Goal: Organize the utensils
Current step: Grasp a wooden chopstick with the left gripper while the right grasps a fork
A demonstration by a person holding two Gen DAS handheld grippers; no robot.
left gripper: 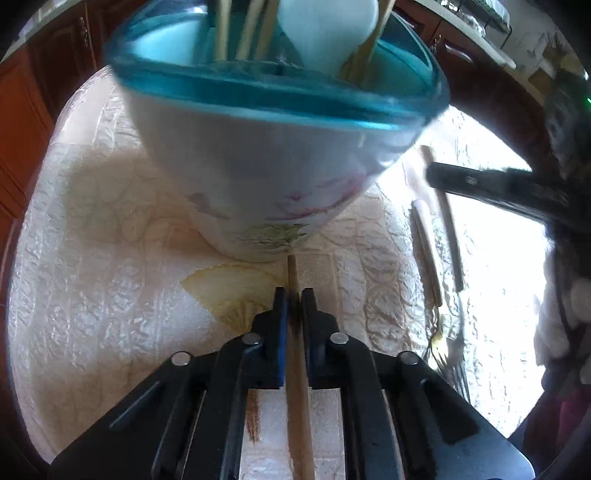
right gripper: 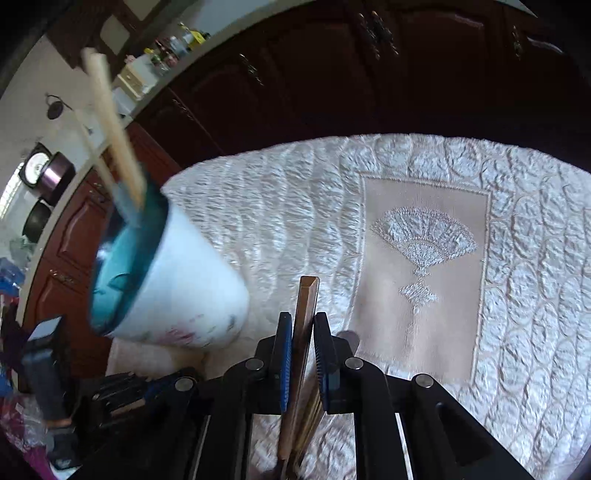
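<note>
A white holder cup with a teal rim and flower print (left gripper: pixel 266 155) stands on the quilted cloth, close ahead of my left gripper. It holds several chopsticks (left gripper: pixel 255 29) and a white spoon (left gripper: pixel 325 33). My left gripper (left gripper: pixel 293 295) is shut on a single wooden chopstick (left gripper: pixel 297 387) whose tip reaches the cup's base. My right gripper (right gripper: pixel 303 321) is shut on a brown-handled utensil (right gripper: pixel 304 325) above the cloth. The cup (right gripper: pixel 177 280) lies to its left, with chopsticks (right gripper: pixel 114 129) sticking out. The right gripper's finger shows in the left wrist view (left gripper: pixel 498 188).
Two utensils with long handles (left gripper: pixel 428 251), fork heads toward me, lie on the cloth right of the cup. The white quilted cloth (right gripper: pixel 424 240) with a fan motif covers the table. Dark wooden cabinets (right gripper: pixel 332 74) stand behind. Clutter sits at the lower left (right gripper: pixel 44 369).
</note>
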